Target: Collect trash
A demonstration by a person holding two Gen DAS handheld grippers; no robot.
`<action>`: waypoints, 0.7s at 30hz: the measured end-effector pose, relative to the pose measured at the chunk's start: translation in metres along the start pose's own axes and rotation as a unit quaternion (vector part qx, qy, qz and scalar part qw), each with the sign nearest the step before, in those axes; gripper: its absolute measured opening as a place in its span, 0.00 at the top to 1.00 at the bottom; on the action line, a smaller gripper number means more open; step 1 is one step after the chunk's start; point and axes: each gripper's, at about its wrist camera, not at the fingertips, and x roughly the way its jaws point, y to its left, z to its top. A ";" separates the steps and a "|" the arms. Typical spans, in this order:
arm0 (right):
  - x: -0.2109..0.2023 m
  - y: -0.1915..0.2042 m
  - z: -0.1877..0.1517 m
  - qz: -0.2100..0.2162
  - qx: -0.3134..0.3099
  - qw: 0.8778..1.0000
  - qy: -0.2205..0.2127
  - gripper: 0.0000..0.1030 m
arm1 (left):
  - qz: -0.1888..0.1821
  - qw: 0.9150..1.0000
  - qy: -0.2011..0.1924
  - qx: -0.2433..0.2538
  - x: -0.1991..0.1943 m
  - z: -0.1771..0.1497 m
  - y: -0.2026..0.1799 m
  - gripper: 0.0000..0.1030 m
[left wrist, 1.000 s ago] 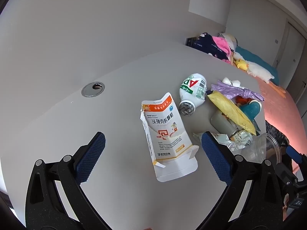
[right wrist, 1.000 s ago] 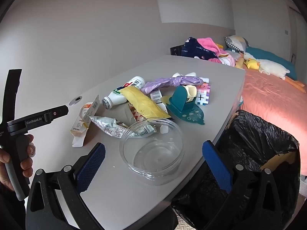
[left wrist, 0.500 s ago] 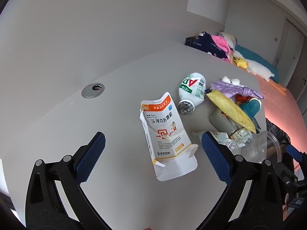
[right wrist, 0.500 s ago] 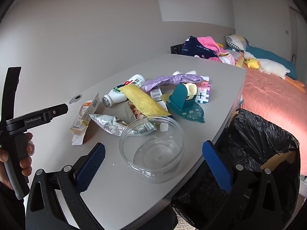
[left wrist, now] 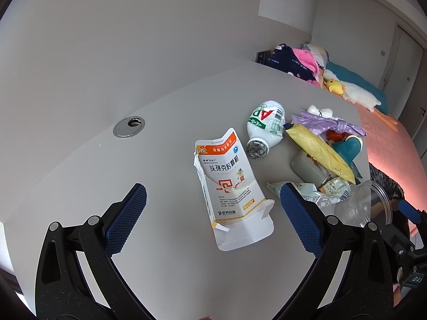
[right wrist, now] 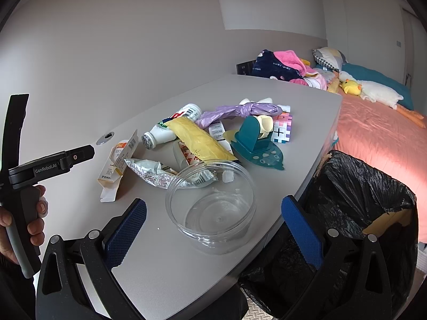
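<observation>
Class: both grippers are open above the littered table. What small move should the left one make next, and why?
Probably lower the left gripper onto the torn carton and close. Its jaws are open and empty, and the carton lies flat between them, apart from the pile, with the bin bag open at the table edge.

Black hand-held gripper (right wrist: 213, 213) frames, blue cross-hatched fingers (left wrist: 125, 213) — silver screws, white "GenRobot.AI" lettering

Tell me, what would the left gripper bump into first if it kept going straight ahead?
Most likely the torn medicine box, which lies flat on the table between the left gripper's open jaws. Depth is hard to judge.
</observation>
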 end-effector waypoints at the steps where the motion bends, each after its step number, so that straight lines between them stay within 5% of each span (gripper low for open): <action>1: 0.000 0.000 0.000 0.000 0.000 1.000 0.000 0.02 | 0.000 1.000 0.000 0.000 0.000 0.000 0.000 0.06; 21: -0.001 -0.001 0.000 0.000 0.001 1.000 0.000 0.02 | -0.001 1.000 -0.001 0.004 -0.002 -0.001 -0.001 0.06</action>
